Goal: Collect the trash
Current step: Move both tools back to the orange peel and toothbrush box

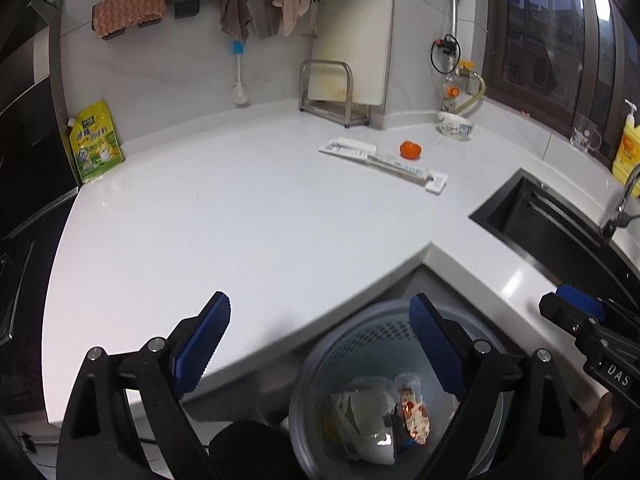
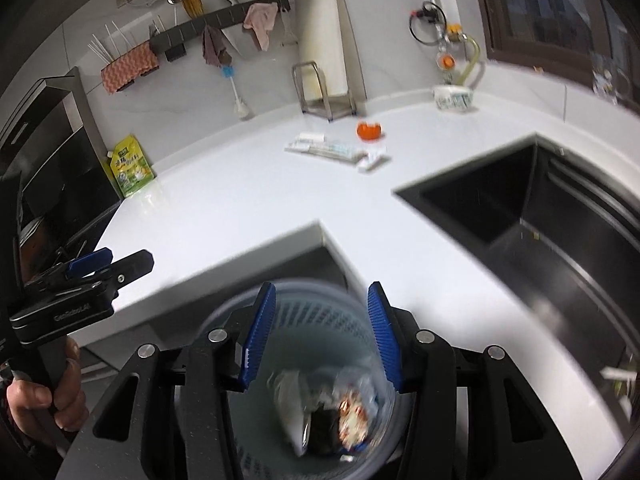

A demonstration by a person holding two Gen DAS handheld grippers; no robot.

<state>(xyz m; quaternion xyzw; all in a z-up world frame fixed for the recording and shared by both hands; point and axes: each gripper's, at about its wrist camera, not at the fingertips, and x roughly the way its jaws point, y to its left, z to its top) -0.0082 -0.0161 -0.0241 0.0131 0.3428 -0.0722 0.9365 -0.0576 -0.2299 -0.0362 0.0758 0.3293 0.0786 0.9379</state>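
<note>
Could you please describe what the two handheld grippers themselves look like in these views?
Both the left gripper and right gripper have black angular frames with silver bolts and ribbed blue finger pads. Pale lettering marks each body. A bare hand grips the left one's handle.

You have 1 orange fruit (image 1: 410, 149), 1 toothbrush package (image 1: 384, 162), 1 bowl (image 1: 455, 125), 1 yellow pouch (image 1: 94, 142) on the desk (image 1: 240, 216), 1 bin (image 1: 320, 364), 3 hanging cloths (image 1: 129, 13).

— Black frames, ribbed blue pads (image 1: 202, 346) on left gripper (image 1: 320, 344) and right gripper (image 2: 320, 336)?
— Silver screws too; white lettering, possibly "DAS". Bare-skinned hand (image 2: 44, 400) on black handle.
</note>
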